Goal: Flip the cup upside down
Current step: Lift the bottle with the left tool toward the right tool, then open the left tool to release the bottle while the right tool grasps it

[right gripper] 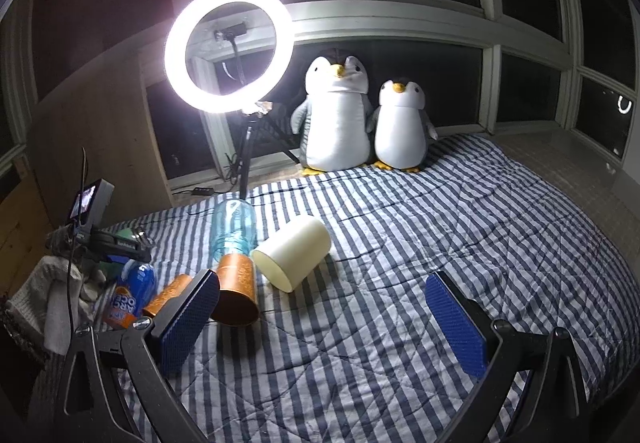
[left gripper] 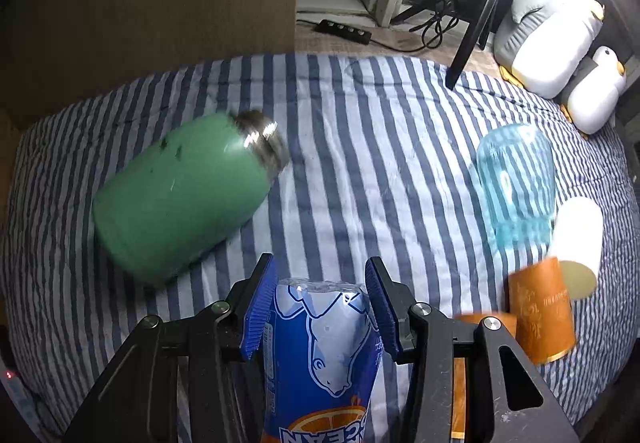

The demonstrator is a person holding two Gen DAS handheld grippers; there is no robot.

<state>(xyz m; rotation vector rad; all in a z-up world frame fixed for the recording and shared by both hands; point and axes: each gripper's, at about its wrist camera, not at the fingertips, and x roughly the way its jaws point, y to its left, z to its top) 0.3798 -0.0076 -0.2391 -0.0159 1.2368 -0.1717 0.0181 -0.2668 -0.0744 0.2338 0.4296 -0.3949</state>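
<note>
My left gripper (left gripper: 322, 275) is shut on a blue polar-bear drink cup (left gripper: 320, 347), held with its base pointing away from me over the striped bed; it also shows in the right wrist view (right gripper: 130, 293). A green flask (left gripper: 180, 191) lies tilted on the bed to the left, blurred. A clear blue cup (left gripper: 516, 183) stands upside down at the right, also seen in the right wrist view (right gripper: 234, 229). A white cup (right gripper: 292, 257) and an orange cup (right gripper: 236, 295) lie on their sides. My right gripper (right gripper: 322, 317) is open and empty above the bed.
Two plush penguins (right gripper: 336, 115) sit at the head of the striped bed (right gripper: 440, 227). A lit ring light (right gripper: 228, 47) on a tripod stands beside them. A second orange cup (right gripper: 168, 295) lies near the left gripper. A wooden wall (left gripper: 140, 3) is behind the flask.
</note>
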